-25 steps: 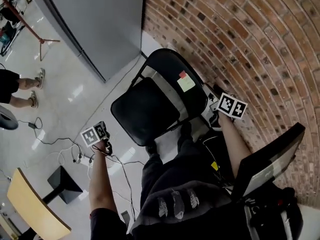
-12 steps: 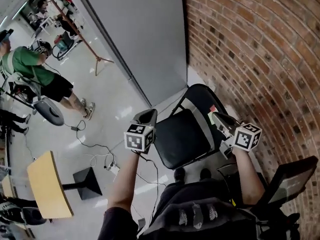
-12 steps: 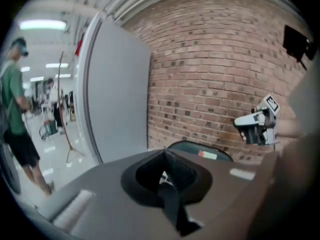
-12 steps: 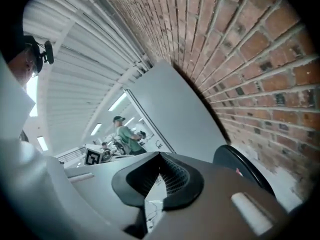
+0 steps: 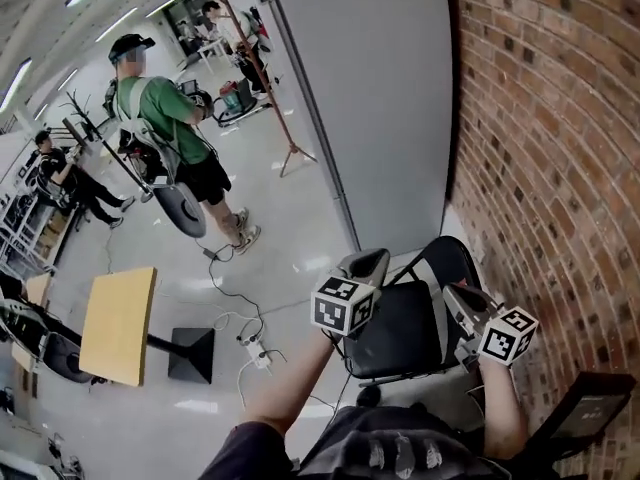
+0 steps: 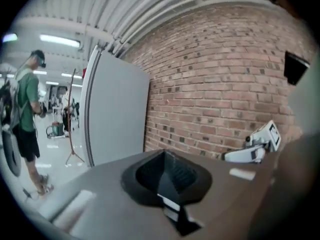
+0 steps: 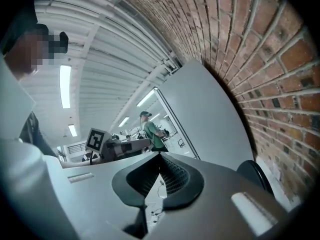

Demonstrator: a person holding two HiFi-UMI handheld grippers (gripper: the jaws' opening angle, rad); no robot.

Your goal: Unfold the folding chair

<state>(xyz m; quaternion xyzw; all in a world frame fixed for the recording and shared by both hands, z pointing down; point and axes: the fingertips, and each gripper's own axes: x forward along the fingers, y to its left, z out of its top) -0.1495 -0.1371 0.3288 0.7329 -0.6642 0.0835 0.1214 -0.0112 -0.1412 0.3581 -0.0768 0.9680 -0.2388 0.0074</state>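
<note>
Head view shows we raised the left gripper (image 5: 368, 261) and right gripper (image 5: 455, 296), both closed and empty, away from the chair (image 5: 400, 330). It stands unfolded beside the brick wall (image 5: 540, 118), so the task seems done.

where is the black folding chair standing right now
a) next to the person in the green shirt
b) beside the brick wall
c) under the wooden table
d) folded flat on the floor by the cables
b: in the head view the folding chair stands opened out, seat level, close beside the brick wall, well away from the table and the people.
</note>
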